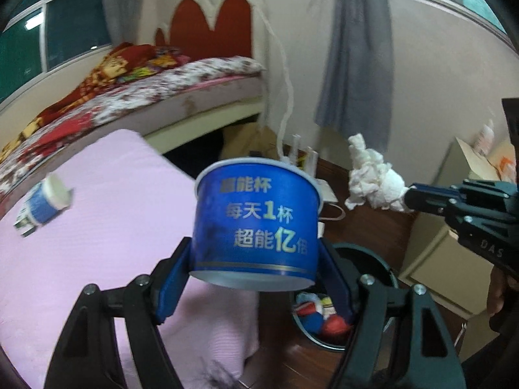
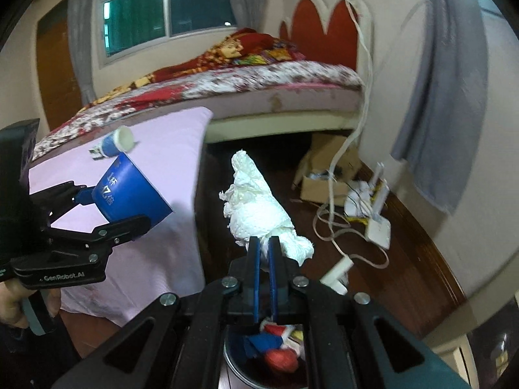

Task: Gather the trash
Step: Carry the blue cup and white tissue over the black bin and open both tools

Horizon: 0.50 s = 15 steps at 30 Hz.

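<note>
The left gripper [image 1: 256,259] is gripping a blue paper cup [image 1: 256,223] printed with Chinese characters, its jaws clenched against the cup's lower wall on either side, with the rim tilted up and away from the jaws. The right gripper [image 2: 266,253] is pinching a crumpled white paper towel [image 2: 259,207], its jaws nearly shut on the lower end of the wad, most of which is standing forward of the fingertips. The trash bin [image 2: 240,369] is sitting directly below and just behind the right jaws, already holding red, blue and yellow scraps; in the left wrist view the bin [image 1: 369,253] is appearing below and to the right of the left jaws.

Judged step: carrying both items to the bin for release.

Procedure for a clean drop:
1. Bring each load over the bin opening before releasing; the paper towel is light and is likely to drift, so lower it close to the rim first.
2. Release one gripper at a time to avoid the two tools colliding over the opening.
3. Tip the cup mouth-down, since any residue inside cannot be judged from here.

A second, smaller blue cup [image 1: 45,204] is lying on its side on the pink cloth [image 1: 113,227], well to the left of the left jaws, awaiting collection.
</note>
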Each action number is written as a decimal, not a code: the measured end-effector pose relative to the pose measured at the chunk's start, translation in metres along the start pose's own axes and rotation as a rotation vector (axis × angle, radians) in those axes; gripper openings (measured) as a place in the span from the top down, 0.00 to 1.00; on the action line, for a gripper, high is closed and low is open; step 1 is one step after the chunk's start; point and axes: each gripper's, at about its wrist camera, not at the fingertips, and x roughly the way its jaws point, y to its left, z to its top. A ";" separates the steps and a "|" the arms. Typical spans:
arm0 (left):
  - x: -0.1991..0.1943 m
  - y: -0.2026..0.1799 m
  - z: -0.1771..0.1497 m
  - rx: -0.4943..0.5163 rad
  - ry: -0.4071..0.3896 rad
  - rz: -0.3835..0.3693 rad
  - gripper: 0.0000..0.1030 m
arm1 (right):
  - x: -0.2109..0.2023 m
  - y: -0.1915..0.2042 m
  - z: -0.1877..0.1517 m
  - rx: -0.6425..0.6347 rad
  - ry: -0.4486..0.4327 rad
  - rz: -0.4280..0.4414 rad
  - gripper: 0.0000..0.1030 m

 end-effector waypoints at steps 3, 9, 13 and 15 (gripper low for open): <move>0.011 -0.021 -0.003 0.028 0.020 -0.035 0.27 | 0.000 -0.019 -0.015 0.028 0.025 -0.025 0.95; 0.032 -0.049 -0.006 0.070 0.063 -0.075 0.27 | 0.001 -0.050 -0.039 0.078 0.063 -0.055 0.95; 0.040 -0.061 -0.010 0.083 0.083 -0.096 0.27 | 0.010 -0.063 -0.053 0.105 0.096 -0.058 0.95; 0.046 -0.066 -0.012 0.087 0.098 -0.107 0.27 | 0.016 -0.066 -0.060 0.112 0.116 -0.057 0.95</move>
